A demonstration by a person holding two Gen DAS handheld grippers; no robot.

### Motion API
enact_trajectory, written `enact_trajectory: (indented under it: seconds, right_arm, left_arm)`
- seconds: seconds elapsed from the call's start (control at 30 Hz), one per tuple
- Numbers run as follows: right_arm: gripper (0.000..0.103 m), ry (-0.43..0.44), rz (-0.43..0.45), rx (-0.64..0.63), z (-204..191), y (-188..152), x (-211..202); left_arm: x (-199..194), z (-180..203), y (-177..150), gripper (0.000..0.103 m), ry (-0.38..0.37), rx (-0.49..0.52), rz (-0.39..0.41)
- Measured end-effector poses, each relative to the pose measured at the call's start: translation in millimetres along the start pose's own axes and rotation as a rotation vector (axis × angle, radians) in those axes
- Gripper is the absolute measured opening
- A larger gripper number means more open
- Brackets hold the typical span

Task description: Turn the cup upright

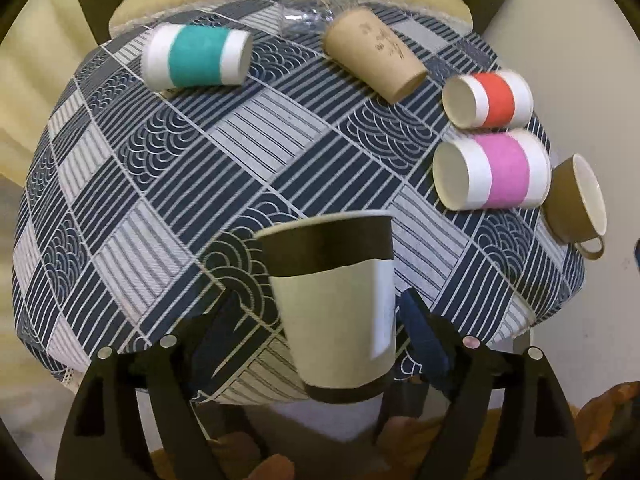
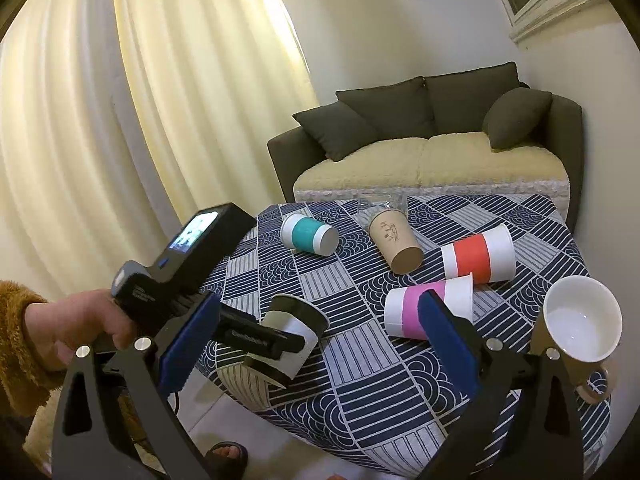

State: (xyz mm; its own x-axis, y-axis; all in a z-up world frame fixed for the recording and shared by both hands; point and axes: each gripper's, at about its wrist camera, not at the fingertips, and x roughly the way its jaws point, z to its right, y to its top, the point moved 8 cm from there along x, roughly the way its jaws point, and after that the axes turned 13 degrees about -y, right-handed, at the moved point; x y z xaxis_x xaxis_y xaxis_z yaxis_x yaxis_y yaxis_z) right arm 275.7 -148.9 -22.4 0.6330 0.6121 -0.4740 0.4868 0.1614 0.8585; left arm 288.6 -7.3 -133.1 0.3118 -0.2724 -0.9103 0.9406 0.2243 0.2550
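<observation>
A white paper cup with dark bands [image 1: 336,308] is held between the fingers of my left gripper [image 1: 320,320], nearly upright with its mouth up, above the near edge of the table. In the right wrist view the same cup [image 2: 292,332] is tilted in the left gripper [image 2: 264,340] at the table's near left corner. My right gripper [image 2: 316,344] is open and empty, raised above the table's near edge, with the pink-banded cup [image 2: 428,310] lying just beyond its right finger.
On the patterned tablecloth [image 1: 240,152] lie a teal-banded cup [image 1: 196,58], a brown paper cup [image 1: 376,56], a red-banded cup [image 1: 490,98], a pink-banded cup [image 1: 496,170] and a brown mug [image 1: 576,200] at the right edge. A clear plastic item [image 1: 308,12] lies at the far edge. A sofa [image 2: 432,152] stands behind.
</observation>
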Motion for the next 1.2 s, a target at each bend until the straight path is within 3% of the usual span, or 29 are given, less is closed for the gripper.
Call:
enact_trajectory:
  seconds: [0.23, 0.4, 0.67, 0.87, 1.0, 1.2]
  right_arm:
    - [0.098, 0.011, -0.025, 0.024, -1.5, -4.8, 11.4]
    - [0.098, -0.023, -0.012, 0.015, -9.8, -6.2, 16.2]
    - [0.098, 0.02, -0.213, 0.093, -36.5, -23.3, 47.8]
    - [0.098, -0.032, -0.419, 0.059, -58.1, -43.2, 82.1]
    - [0.098, -0.039, -0.491, 0.093, -64.6, -46.1, 99.2]
    - [0.098, -0.133, -0.615, 0.089, -62.8, -55.8, 126.6]
  left_arm:
    - [-46.6, -12.9, -6.2, 0.08, 0.042, 0.019, 0.131]
    - [-84.6, -25.9, -29.9, 0.08, 0.025, 0.022, 0.208]
    - [-127.5, -48.5, -74.3, 0.08, 0.025, 0.032, 0.294]
    - [-145.0, -60.2, -100.9, 0.08, 0.029, 0.08, 0.337]
    - [-157.5, -68.3, -112.2, 0.08, 0.031, 0.093, 0.371]
    - [-174.3, -86.6, -124.2, 0.08, 0.026, 0.085, 0.411]
